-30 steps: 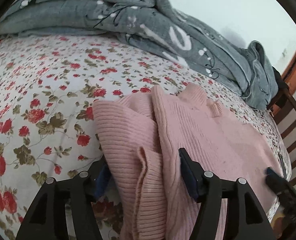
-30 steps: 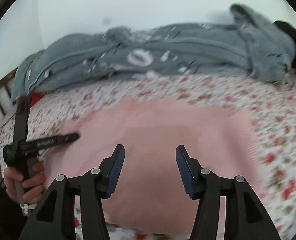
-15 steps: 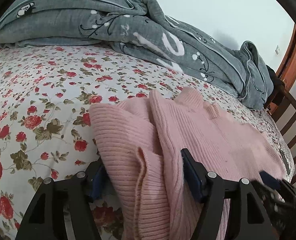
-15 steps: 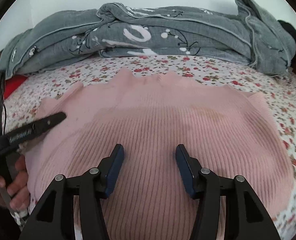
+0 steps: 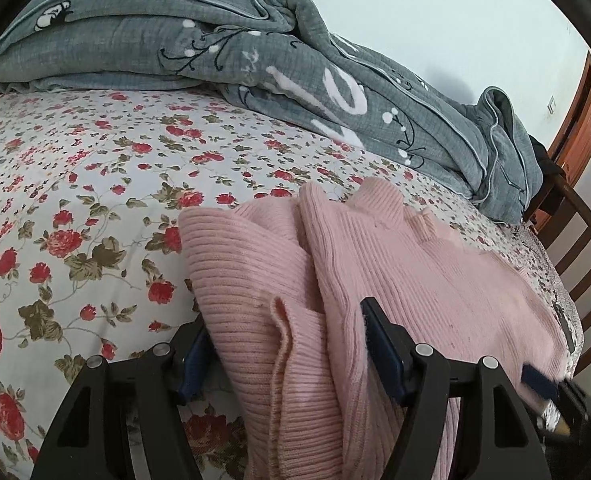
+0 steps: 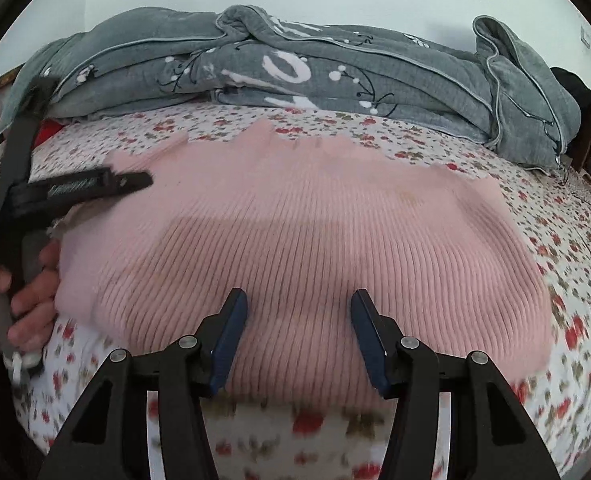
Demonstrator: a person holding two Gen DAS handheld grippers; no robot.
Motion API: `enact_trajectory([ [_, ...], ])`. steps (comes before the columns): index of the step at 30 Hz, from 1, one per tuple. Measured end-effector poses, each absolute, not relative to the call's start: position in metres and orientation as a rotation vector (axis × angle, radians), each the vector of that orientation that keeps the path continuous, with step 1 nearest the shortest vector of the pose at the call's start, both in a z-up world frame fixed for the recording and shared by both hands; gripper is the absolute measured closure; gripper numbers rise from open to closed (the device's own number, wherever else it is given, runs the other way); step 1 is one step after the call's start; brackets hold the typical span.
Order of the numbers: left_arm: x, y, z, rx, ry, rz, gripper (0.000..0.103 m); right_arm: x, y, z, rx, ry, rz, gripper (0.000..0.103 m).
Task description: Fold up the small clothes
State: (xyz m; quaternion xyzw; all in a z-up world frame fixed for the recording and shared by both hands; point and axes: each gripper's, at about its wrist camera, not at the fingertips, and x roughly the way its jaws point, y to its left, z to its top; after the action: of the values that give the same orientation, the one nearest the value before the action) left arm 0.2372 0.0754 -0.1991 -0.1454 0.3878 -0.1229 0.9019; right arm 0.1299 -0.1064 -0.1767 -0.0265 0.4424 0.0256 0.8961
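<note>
- Pink ribbed sweater (image 6: 303,240) spread flat on floral bedsheet (image 5: 75,200), a bunched fold along its left edge.
- Left gripper (image 5: 291,344): fingers apart, straddling that bunched fold; contact with the pads unclear, no clamp.
- Right gripper (image 6: 298,334): fingers apart, over sweater's near hem, holding nothing.
- Left hand (image 6: 23,280) on left gripper's handle, beside sweater edge.
- Grey quilt (image 6: 295,76) piled behind the sweater.

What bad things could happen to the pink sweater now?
The left gripper has bunched folds of the pink sweater between its open fingers, so closing might grab only some layers and make a crooked fold. The right gripper hangs open over the near hem; pulling from one side may drag the sweater across the flowered sheet.
</note>
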Motion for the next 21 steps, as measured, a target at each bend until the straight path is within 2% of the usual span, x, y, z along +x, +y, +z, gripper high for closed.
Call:
enact_trajectory([
  [8,0.238,0.075,-0.199,-0.301,0.802,-0.255,0.035,0.166,-0.098,-0.184,-0.086,0.891,0.007,0.05],
  [21,0.222,0.08,-0.199,-0.332,0.844,-0.267,0.036,0.078,-0.108,-0.173,-0.125,0.91,0.085,0.05],
])
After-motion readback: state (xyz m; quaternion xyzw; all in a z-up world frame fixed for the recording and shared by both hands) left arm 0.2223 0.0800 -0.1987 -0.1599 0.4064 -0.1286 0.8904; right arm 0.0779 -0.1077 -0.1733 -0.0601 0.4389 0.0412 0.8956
